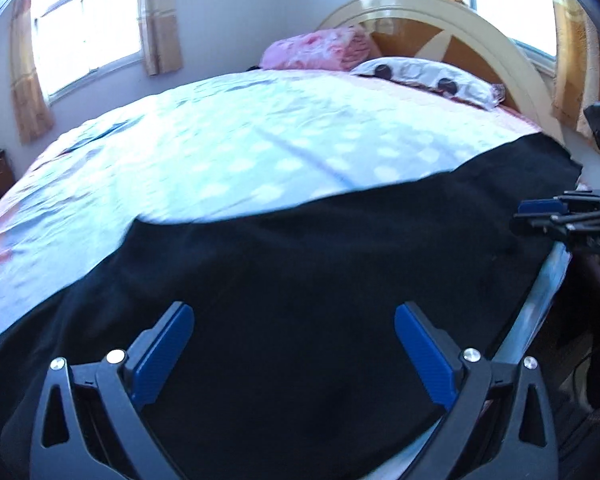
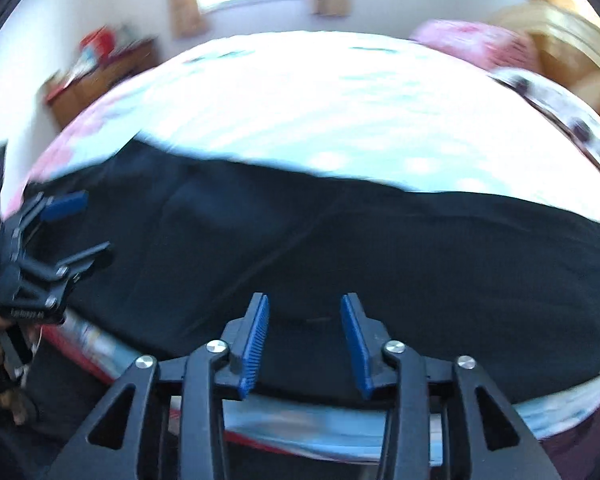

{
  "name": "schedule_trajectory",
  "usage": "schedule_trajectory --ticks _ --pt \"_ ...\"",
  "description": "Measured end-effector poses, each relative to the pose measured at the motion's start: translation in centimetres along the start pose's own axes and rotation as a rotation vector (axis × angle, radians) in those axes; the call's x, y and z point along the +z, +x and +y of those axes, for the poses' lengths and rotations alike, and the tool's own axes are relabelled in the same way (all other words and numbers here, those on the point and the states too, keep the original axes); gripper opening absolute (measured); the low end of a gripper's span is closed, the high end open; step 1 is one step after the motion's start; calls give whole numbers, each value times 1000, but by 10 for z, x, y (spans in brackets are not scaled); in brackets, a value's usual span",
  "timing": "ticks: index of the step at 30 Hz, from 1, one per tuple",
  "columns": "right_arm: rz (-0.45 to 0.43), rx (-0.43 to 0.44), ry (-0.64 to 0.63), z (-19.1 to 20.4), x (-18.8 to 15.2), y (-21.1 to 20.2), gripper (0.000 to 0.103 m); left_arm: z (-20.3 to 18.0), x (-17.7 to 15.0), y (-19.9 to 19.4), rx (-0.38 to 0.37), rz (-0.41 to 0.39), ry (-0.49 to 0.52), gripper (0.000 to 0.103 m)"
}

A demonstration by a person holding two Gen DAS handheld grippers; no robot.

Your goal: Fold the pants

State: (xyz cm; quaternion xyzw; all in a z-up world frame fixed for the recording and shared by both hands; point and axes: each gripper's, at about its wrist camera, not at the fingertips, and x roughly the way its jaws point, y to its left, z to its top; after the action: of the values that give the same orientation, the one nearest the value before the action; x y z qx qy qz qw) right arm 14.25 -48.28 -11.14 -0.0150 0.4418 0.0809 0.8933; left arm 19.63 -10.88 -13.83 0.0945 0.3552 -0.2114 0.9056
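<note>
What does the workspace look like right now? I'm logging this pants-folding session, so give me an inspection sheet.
Surface: bed with a pale blue dotted sheet, sunlit.
Job's things: black pants spread flat along the bed's near edge; no fold can be made out.
Clutter: pink folded bedding and a patterned pillow at the headboard, apart from the pants.
Grippers: left gripper over the pants, jaws wide open, nothing between them; right gripper over the pants, jaws apart, nothing gripped.
Cables: nothing seen.
Surroundings: curtained windows; a wooden cabinet with blurred items beyond the bed.
</note>
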Motion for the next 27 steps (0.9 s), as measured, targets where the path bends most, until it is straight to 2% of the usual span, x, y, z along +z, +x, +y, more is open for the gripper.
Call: schedule_trajectory --ticks 2,4,6,8,10,12,15,18,21,23,27 --pt "-12 -75 71 -28 0 -4 41 -9 6 15 -8 16 18 103" --pt "-21 -99 170 -60 -5 -8 41 -20 10 30 -2 40 39 103" --pt "-18 -74 193 -72 -8 -1 41 -26 3 48 7 86 50 103" --pt "-18 -69 160 -71 -9 3 41 -31 1 47 27 56 77 103" --pt "-31 -83 129 -67 -7 -1 41 -29 5 41 8 71 58 103" --pt "-55 -51 170 -79 -5 -16 42 -31 14 33 -11 52 43 103" --pt "-145 -17 314 -111 -16 -50 48 -45 32 25 -51 9 71 103" --pt "-211 -53 498 -161 -30 -77 50 -69 50 27 -102 -15 108 103" --pt "-243 -87 703 -211 -52 -92 59 -90 64 34 -156 -37 139 103" --pt "-245 -43 844 -241 -69 -93 62 -107 73 41 -187 -54 154 103" --pt "-259 38 965 -267 -83 -86 62 -130 83 59 -237 -42 162 103"
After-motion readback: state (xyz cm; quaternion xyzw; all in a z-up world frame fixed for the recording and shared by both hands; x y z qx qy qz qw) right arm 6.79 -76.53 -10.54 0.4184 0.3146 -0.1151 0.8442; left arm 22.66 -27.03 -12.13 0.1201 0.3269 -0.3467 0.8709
